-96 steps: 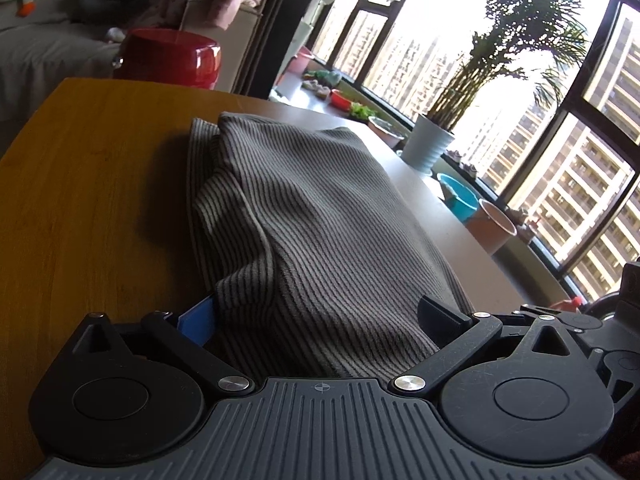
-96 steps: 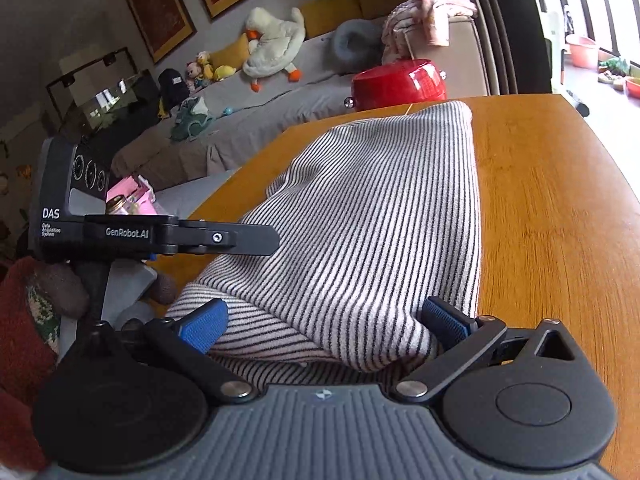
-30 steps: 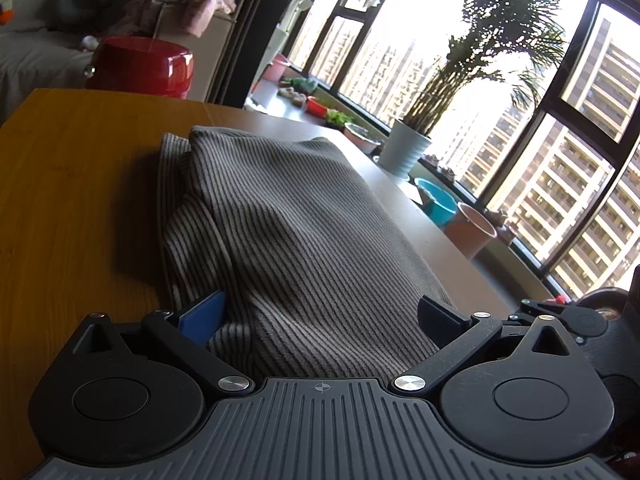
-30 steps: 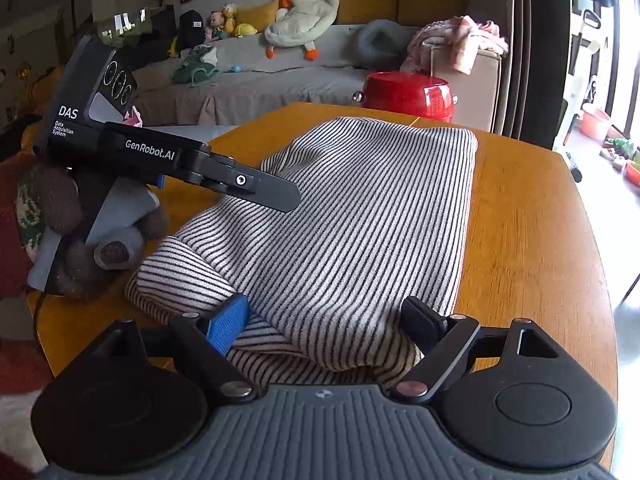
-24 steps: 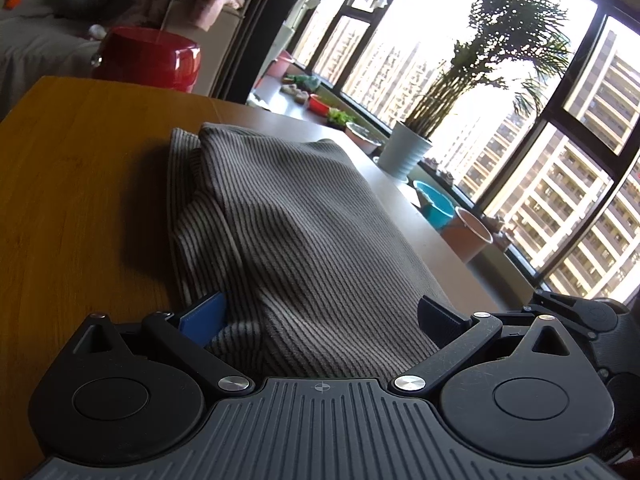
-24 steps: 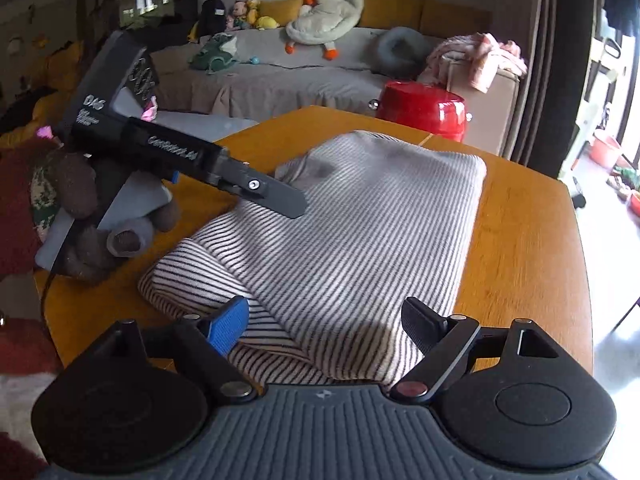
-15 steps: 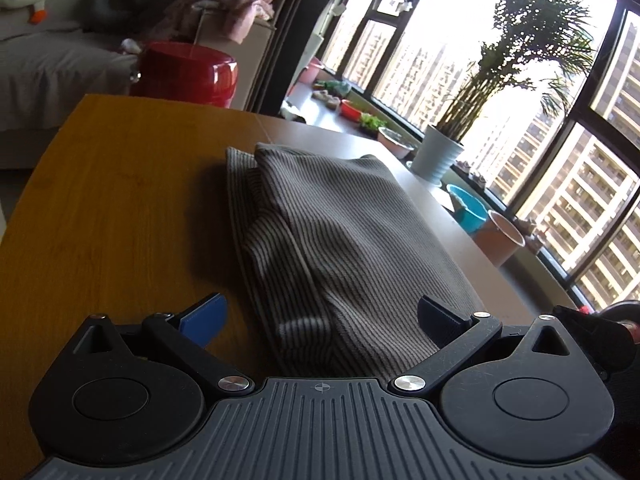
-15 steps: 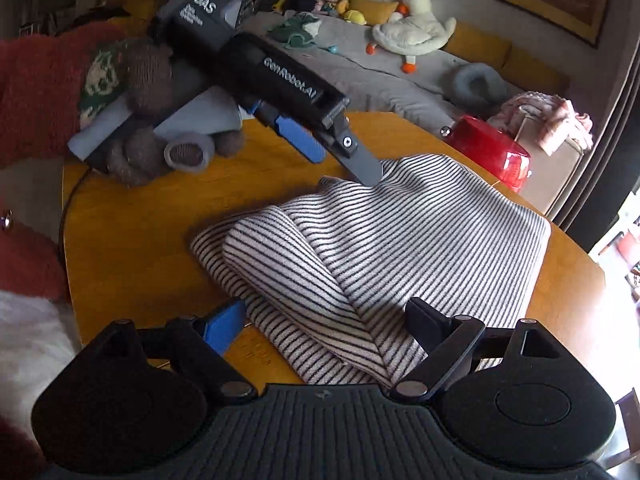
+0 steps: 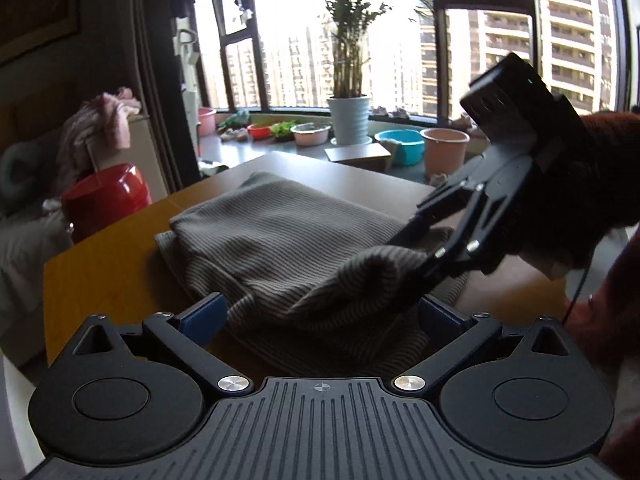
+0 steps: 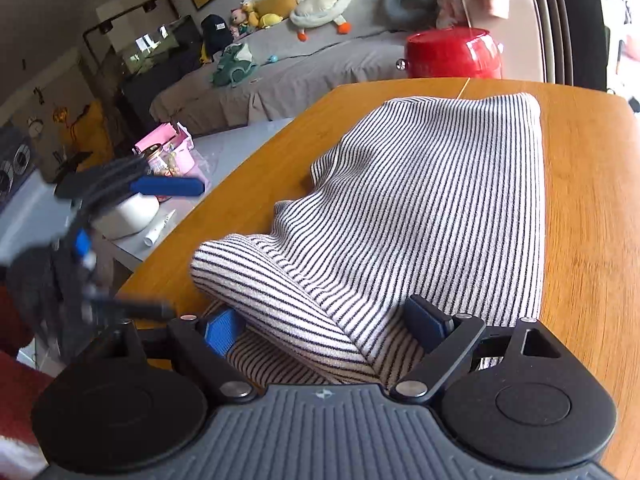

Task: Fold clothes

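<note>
Since a second ago, left claw (image 9: 320,312) has swung across the desk (image 9: 104,268), jaws wide around the striped garment's (image 9: 280,240) lifted near fold. From the right wrist, right claw (image 10: 326,324) gapes around that fold; the garment's (image 10: 420,200) length runs toward the red pot (image 10: 452,58).

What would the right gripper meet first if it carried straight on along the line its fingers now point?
Most likely the striped garment. The right gripper stands open with a rolled fold already between its fingers, pointing down along the cloth on the wooden table. Whether the pads touch it is unclear.
</note>
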